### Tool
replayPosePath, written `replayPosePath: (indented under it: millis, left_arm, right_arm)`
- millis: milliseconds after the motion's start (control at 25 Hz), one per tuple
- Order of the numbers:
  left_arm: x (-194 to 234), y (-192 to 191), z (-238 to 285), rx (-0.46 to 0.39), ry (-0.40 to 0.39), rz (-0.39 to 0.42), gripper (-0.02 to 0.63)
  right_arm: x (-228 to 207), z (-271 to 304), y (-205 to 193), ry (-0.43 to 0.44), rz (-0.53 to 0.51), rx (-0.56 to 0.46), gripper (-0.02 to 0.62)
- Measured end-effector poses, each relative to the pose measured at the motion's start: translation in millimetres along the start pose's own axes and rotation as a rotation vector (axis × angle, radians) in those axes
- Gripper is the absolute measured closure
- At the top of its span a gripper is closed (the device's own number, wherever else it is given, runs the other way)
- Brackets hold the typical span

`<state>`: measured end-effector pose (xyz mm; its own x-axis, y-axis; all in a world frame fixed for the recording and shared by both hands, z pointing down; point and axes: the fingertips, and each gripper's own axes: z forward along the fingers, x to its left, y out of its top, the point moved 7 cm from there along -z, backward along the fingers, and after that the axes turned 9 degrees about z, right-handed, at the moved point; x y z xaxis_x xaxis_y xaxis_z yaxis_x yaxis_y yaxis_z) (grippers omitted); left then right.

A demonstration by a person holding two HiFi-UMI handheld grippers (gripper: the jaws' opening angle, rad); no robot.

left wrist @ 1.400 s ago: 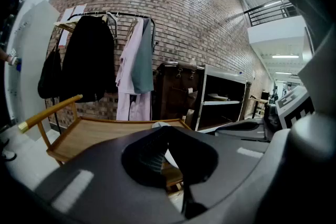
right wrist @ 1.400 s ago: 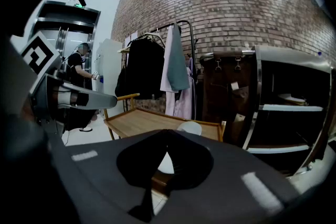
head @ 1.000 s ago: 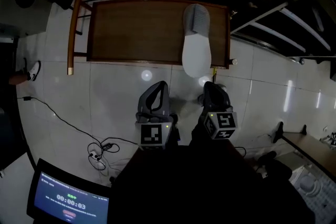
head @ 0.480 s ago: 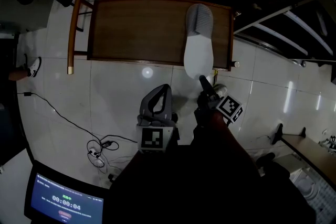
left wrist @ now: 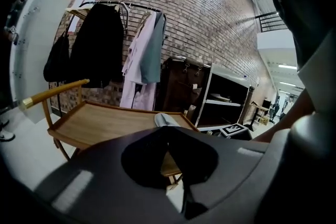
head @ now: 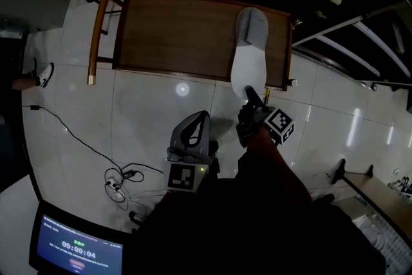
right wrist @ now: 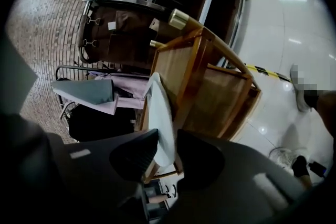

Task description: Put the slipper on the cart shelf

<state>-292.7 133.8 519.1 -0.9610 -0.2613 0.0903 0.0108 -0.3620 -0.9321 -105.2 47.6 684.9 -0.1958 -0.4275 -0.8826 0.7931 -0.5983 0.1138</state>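
Shows a pale slipper point(head: 250, 55) lying lengthwise along the right-hand end of a wooden cart point(head: 167, 35), grey toe at the far side, white heel poking just past the near rim. Sits on the cart's top surface, flat and untouched by anything else. Catches the gripping step, by the look of it, with no lift yet. Finds the right tongs point(head: 252, 96) rolled onto their side at that heel, partway open and just now closing in, straddling the thin heel edge. Reveals no firm pinch yet; seems to brush one jaw and to sit a sliver off the other, though hard to call. Calls next for squeezing fully onto the heel, then raising the slipper clear of the rim and carrying it to the intended cart shelf, presumably one lower down. Risks a droop or a slip from so shallow a bite on a soft sole. Leaves the left tongs point(head: 200, 116) hanging over the white floor tiles point(head: 129, 106), well short of the cart, closed up and holding nothing.
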Motion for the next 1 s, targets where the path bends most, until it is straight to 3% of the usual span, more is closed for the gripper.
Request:
replayPosePath:
  millis: [320,600,880,1000]
  left_arm:
    - [1,3,-7,-0.023,0.005,0.007,0.591]
    - [0,7,-19,-0.045,0.009,0.019,0.591]
    - [-6,24,-27,-0.094,-0.04,0.064,0.591]
    - [-8,34,-27,-0.116,-0.064,0.076,0.591]
  right_arm:
    - [17,-1,-3,0.076,-0.069,0.005,0.554]
    - [39,-29,-8,0.129,-0.12,0.016,0.563]
    - [74,-75,-15,0.206,-0.245,-0.009,0.565]
    - [91,-97,-12,0.229,-0.357,-0.049,0.564]
